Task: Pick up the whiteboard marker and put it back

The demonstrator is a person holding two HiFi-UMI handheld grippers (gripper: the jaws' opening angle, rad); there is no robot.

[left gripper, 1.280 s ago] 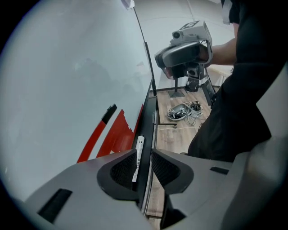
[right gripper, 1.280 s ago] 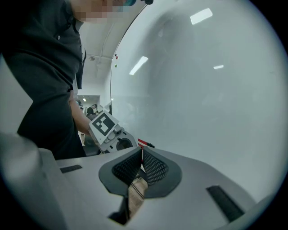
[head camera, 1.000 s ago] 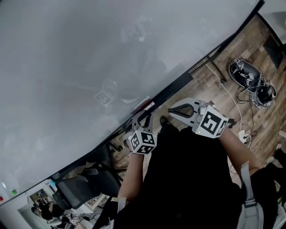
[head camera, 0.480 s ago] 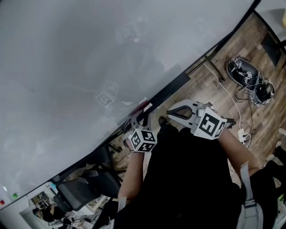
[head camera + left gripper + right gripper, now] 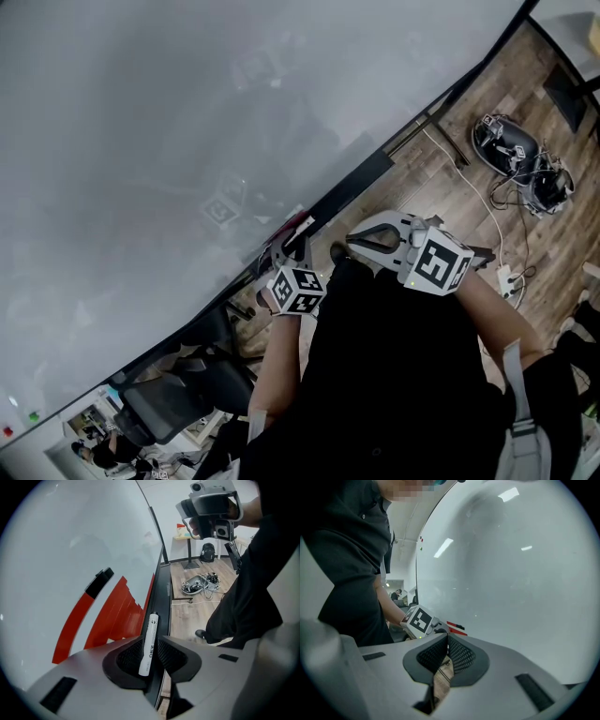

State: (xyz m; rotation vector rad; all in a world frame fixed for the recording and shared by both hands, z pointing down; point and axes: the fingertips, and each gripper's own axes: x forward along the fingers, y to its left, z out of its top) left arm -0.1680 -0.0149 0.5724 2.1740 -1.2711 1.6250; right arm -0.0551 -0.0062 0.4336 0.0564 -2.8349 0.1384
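The whiteboard marker [image 5: 152, 624], white-barrelled with dark print along its side, sits lengthwise between the jaws of the left gripper [image 5: 150, 638], which are closed on its rear half; its front end pokes out ahead of the gripper. It is held right at the black tray [image 5: 162, 590] that runs along the bottom edge of the whiteboard [image 5: 70, 550], and whether it touches the tray cannot be told. Just to its left, low against the board, is a red shape with a black end [image 5: 115, 613], mirrored in the glossy surface; what it is cannot be made out. The right gripper [image 5: 447, 637] is held off to the side, away from the board, its ribbed pads pressed together at the tips with nothing between them. In the head view both grippers are close in front of the person's dark clothing [image 5: 394, 375], the left one up at the tray. Beyond lies a wood-plank floor [image 5: 187, 613] with a tangle of cables and gear [image 5: 199, 583]. A black office chair [image 5: 178, 394] stands near the board's lower end.
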